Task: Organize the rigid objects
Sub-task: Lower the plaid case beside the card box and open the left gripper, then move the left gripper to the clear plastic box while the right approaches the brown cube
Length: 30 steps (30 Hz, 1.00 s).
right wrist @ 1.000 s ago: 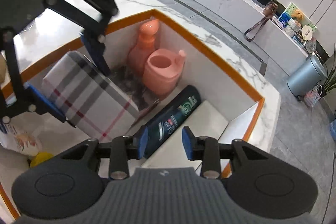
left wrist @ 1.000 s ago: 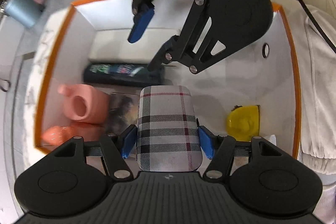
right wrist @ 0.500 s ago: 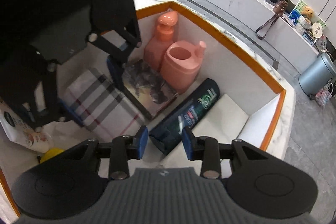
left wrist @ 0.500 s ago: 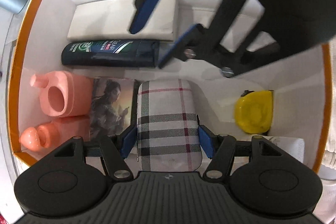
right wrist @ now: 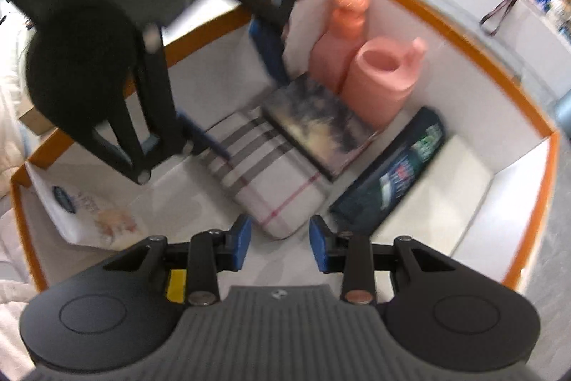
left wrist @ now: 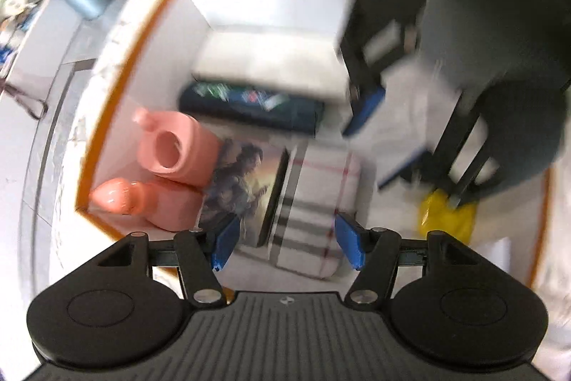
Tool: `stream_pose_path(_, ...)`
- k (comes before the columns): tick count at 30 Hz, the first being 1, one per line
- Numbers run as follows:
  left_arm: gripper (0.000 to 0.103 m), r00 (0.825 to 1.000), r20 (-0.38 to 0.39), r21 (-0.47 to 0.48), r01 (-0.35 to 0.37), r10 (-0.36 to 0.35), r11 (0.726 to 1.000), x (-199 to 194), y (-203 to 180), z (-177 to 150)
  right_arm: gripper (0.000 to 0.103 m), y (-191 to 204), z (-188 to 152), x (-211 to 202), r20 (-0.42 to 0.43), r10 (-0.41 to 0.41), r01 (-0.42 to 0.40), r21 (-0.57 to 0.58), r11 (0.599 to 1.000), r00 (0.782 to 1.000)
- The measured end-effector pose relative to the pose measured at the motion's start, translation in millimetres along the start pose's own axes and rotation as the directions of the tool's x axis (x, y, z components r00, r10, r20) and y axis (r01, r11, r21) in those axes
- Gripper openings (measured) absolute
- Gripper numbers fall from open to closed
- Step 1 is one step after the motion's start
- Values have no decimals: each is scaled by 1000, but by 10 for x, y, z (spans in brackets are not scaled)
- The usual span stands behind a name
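Both grippers hang over a white box with an orange rim [right wrist: 421,10], pointing steeply down into it. The left gripper [left wrist: 287,240] stands wide, its blue pads clear on either side of the plaid case [left wrist: 314,202], which lies flat on the box floor; the pads do not press on it, so nothing is held. The right gripper [right wrist: 280,243] has its jaws partway apart, and they have just been opening; between them there is only bare floor, with the near end of the plaid case just beyond the fingertips.

Beside the plaid case lies a picture-covered box [right wrist: 317,122], touching it along one long edge. Past that stand a pink cup with a spout [right wrist: 383,77] and a pink pump bottle [right wrist: 342,34], close together in the corner. A dark bottle [right wrist: 396,170] lies alongside a flat white box [right wrist: 446,199] at the end wall. A yellow object [left wrist: 448,215] (blurred) sits on the other side, near a white printed pouch [right wrist: 89,206].
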State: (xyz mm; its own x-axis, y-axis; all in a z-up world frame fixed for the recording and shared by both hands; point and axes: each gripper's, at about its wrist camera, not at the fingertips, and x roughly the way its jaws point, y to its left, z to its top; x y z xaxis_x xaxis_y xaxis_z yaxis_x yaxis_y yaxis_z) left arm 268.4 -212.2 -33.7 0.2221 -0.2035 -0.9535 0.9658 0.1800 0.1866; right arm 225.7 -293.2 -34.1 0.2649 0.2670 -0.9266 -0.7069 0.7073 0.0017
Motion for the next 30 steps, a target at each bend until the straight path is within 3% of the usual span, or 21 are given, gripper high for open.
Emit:
stream_pose_path(4,73,992,127,-141,7,11,990,-359,44,-49,47,-4,60,202,-110,-31,41,98,994,993)
stream_pose_path(7,73,984,175,-213,-8,46,977,-521,122,-148,47,-26,100,290,-127,-23,44,164,986,992)
stream_pose_path(15,73,978,172,-319,-59,119,946,-764,193,-526,46,-70,174,369,-118,-44,81,332,940,992)
stream_pose_path(20,73,975,158,-390,-83,155,917,-986,210,-889,45,-10,167,349,-132,-67,108,340,934,989)
stream_pose_path(25,73,963,162,-475,-114,213,873,-1325,155,-1348,45,128,216,-4,-69,-142,157,324,933,987)
stream_pose_path(30,73,954,131,-522,-166,271,837,-1603,-58,-1787,46,335,401,-524,59,-219,190,314,930,974)
